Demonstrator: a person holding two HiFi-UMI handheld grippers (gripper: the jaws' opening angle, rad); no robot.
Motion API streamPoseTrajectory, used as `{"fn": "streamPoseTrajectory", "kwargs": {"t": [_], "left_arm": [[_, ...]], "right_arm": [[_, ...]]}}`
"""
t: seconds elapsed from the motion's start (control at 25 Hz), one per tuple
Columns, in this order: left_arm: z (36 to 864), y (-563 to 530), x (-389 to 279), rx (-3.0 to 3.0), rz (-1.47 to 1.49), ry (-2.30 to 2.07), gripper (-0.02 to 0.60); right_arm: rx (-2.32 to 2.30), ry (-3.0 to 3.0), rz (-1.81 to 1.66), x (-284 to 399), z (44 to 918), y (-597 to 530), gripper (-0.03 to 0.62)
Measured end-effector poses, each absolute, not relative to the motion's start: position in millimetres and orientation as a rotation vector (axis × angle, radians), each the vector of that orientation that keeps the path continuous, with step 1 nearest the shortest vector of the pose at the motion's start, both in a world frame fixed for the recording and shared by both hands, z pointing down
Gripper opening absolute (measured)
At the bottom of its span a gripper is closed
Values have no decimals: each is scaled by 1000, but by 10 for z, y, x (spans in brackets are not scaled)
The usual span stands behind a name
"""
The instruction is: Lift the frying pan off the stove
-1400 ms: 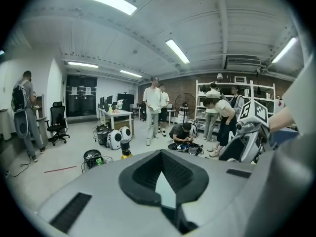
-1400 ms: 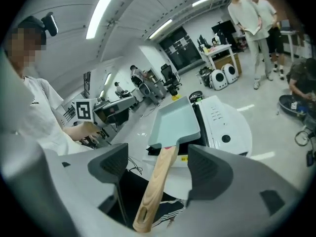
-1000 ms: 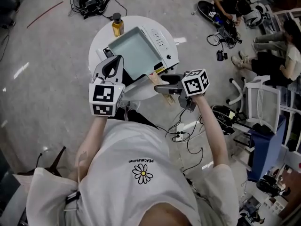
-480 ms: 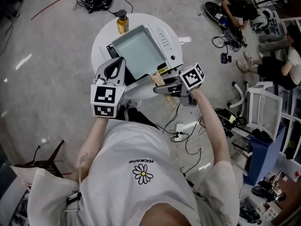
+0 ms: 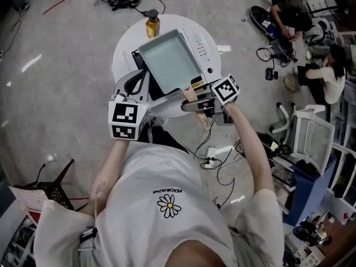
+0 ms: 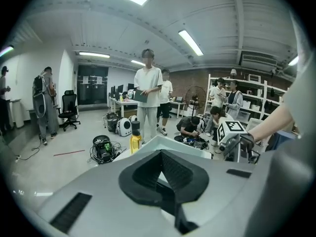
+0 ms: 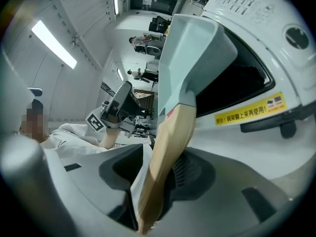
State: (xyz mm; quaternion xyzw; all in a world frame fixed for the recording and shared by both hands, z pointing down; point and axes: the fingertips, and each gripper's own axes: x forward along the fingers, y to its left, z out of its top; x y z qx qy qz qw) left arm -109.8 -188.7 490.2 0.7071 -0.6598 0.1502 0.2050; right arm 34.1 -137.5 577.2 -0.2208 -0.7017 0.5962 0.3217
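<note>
The square pale-blue frying pan [image 5: 169, 60] sits flat on the white electric stove [image 5: 203, 49], its bottom down over the dark cooking plate, so nothing is off the heat yet. Its light wooden handle [image 5: 188, 95] sticks out over the near edge of the stove, toward the person.

And here come the right tongs [image 5: 188, 105]: they're around that handle and closing right now. In the right gripper view the handle [image 7: 165, 152] runs straight down between the two pads. One pad looks to be against the wood and a pale sliver shows on the other side, so I'd say the pinch isn't fully made.

The left tongs [image 5: 140, 74] hang just beside the pan's left side, over the round white surface [image 5: 125, 52], tips together and holding nothing. The left gripper view looks across the pan's rim rather than at anything between the pads.

An amber bottle with a black cap [image 5: 152, 25] stands at the far edge of the surface, well clear of the action.

So the score so far: approach done, grasp half made. What's left, by my reading, is finishing the squeeze on the handle and raising the pan clear of the stove. With a long pan held only at the handle end, expect it to want to tip forward
</note>
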Motion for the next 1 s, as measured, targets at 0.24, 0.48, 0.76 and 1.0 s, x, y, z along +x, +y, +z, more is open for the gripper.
{"fn": "streamPoseTrajectory", "kwargs": {"t": [0.24,0.48,0.76,1.0], "left_arm": [[4942,-1826,-1140,1945,416,-1843,0],[4942,-1831,-1153,1935,407,-1844,0],[4983,-1837,-1153,1935,397,-1843,0],[4953,-1845,-1156,1938,393,-1843,0]], "right_arm": [[-643,-1743,1607,317,5779,-1300,126],[-617,-1703,1684,315,5775,-1305,61],[-584,-1675,1764,322,5817,-1326,37],[-559,-1677,1768,314,5801,-1308,34]]}}
